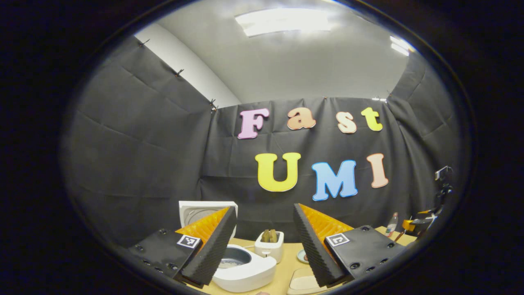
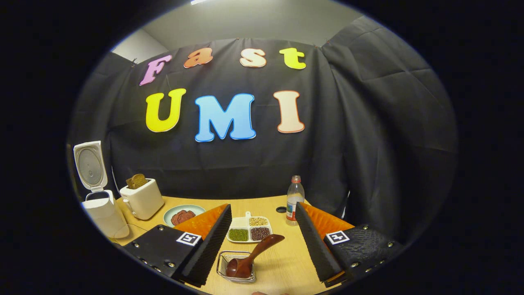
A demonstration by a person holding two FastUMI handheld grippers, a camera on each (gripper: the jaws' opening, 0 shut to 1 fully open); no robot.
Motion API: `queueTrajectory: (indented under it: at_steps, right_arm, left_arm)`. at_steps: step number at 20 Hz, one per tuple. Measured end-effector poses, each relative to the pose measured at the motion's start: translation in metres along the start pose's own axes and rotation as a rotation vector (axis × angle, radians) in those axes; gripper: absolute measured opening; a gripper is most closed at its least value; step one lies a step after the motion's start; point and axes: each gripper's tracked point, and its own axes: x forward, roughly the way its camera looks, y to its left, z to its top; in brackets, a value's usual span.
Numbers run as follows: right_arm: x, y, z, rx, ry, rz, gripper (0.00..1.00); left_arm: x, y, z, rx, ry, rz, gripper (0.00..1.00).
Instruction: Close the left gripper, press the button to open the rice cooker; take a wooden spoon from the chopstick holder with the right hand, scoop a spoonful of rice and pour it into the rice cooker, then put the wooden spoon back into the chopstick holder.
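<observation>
The white rice cooker (image 1: 245,272) stands just below my left gripper (image 1: 264,207), its lid (image 1: 196,211) raised and the grey inner pot showing. That gripper's fingers are spread wide with nothing between them. In the right gripper view the cooker (image 2: 102,213) stands open at the far left. A dark wooden spoon (image 2: 256,252) rests with its bowl in a small wire holder (image 2: 229,268) and its handle slanting up to the right. My right gripper (image 2: 263,207) is open above it, a finger on each side, touching nothing. A white divided dish (image 2: 247,223) holds pale, green and dark grains.
On the wooden table (image 2: 282,262) a white toaster (image 2: 143,200) with bread stands beside the cooker. A plate (image 2: 170,213) of reddish food lies near it, and a plastic bottle (image 2: 294,200) stands at the back. The black cloth wall closes in behind.
</observation>
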Motion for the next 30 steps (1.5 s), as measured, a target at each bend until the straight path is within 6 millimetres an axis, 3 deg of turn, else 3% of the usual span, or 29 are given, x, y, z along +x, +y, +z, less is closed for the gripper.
queueTrajectory:
  at_steps: [11, 16, 18, 19, 22, 23, 24, 26, 30]
  right_arm:
    - [0.032, -0.004, -0.088, 0.160, 0.255, 0.030, 0.95]
    - [0.035, 0.016, -0.122, 0.268, 0.377, 0.105, 0.92]
    - [0.038, 0.017, -0.124, 0.277, 0.392, 0.113, 0.79]
    - [0.042, 0.019, -0.130, 0.282, 0.405, 0.119, 0.50]
    - [0.040, 0.026, -0.138, 0.294, 0.454, 0.155, 0.48]
    - [0.053, 0.021, -0.143, 0.315, 0.436, 0.148, 0.35]
    - [0.045, 0.022, -0.139, 0.330, 0.447, 0.159, 0.21]
    - [0.043, 0.030, -0.131, 0.320, 0.432, 0.159, 0.10]
    - [0.030, 0.032, -0.096, 0.251, 0.339, 0.145, 0.09]
  left_arm:
    - [-0.015, 0.001, 0.008, 0.057, 0.010, 0.021, 0.94]
    - [-0.022, 0.005, 0.001, 0.060, 0.027, 0.041, 0.94]
    - [-0.025, 0.009, -0.002, 0.058, 0.038, 0.057, 0.95]
    - [-0.027, 0.011, -0.001, 0.057, 0.041, 0.067, 0.96]
    - [-0.034, 0.014, -0.008, 0.053, 0.058, 0.092, 0.94]
    - [-0.036, 0.015, -0.009, 0.053, 0.062, 0.100, 0.96]
    - [-0.038, 0.015, -0.013, 0.053, 0.068, 0.108, 0.96]
    - [-0.040, 0.015, -0.017, 0.049, 0.073, 0.111, 0.94]
    - [-0.036, 0.014, -0.016, 0.047, 0.068, 0.076, 0.94]
